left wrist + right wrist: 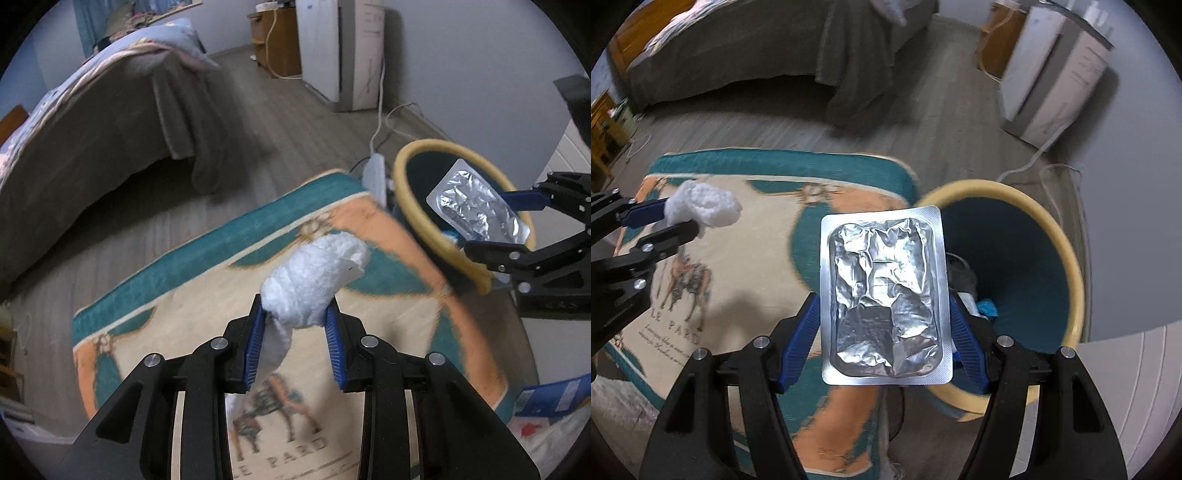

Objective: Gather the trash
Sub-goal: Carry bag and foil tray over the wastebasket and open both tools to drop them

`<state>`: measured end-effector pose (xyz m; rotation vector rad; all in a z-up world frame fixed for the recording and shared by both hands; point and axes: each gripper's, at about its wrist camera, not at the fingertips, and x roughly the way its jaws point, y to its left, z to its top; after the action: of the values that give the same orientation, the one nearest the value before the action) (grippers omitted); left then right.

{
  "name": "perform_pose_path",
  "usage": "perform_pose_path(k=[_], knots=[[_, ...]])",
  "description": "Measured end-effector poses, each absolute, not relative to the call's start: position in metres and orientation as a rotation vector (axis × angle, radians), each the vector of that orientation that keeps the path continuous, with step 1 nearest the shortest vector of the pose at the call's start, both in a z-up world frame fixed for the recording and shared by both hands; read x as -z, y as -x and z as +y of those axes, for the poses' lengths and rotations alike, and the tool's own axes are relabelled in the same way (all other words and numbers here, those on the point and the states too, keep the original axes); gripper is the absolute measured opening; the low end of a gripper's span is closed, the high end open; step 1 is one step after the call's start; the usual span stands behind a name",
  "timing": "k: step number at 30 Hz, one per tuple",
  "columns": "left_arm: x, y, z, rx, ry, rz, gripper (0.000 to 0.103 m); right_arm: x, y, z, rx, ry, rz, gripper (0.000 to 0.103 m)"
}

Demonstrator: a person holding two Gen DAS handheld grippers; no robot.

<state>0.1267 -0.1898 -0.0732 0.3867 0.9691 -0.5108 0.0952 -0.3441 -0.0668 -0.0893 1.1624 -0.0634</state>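
Left gripper (pixel 295 325) is pinching a white tissue wad (pixel 314 284) over the rug (pixel 184 295). Right gripper (pixel 884 328) clamps a foil blister pack (pixel 884 295) beside the yellow-rimmed bin (pixel 1067 258).

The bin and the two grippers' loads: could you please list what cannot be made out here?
- Bin contents: right wrist view, the foil pack covers most of the inside.
- Bin base: left wrist view, hidden behind the rug edge.
- Rug lettering: both views, blurred and cut off.
- Tissue lower end: left wrist view, hidden behind the left gripper.
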Motion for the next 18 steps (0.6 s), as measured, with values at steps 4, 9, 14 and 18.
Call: perform_pose_path(k=[4, 9, 14, 18], knots=[[0.075, -0.121, -0.213, 0.538, -0.409, 0.960, 0.033, 0.073, -0.091, -0.368, 0.111, 0.067, 1.169, 0.067], [0.080, -0.111, -0.245, 0.577, -0.448, 0.951, 0.033, 0.079, -0.084, -0.397, 0.171, 0.035, 1.171, 0.067], [0.078, -0.095, -0.275, 0.635, -0.474, 0.938, 0.033, 0.089, -0.076, -0.434, 0.254, -0.037, 1.181, 0.068], [0.079, -0.087, -0.301, 0.690, -0.483, 0.926, 0.033, 0.096, -0.069, -0.457, 0.313, -0.082, 1.188, 0.068]])
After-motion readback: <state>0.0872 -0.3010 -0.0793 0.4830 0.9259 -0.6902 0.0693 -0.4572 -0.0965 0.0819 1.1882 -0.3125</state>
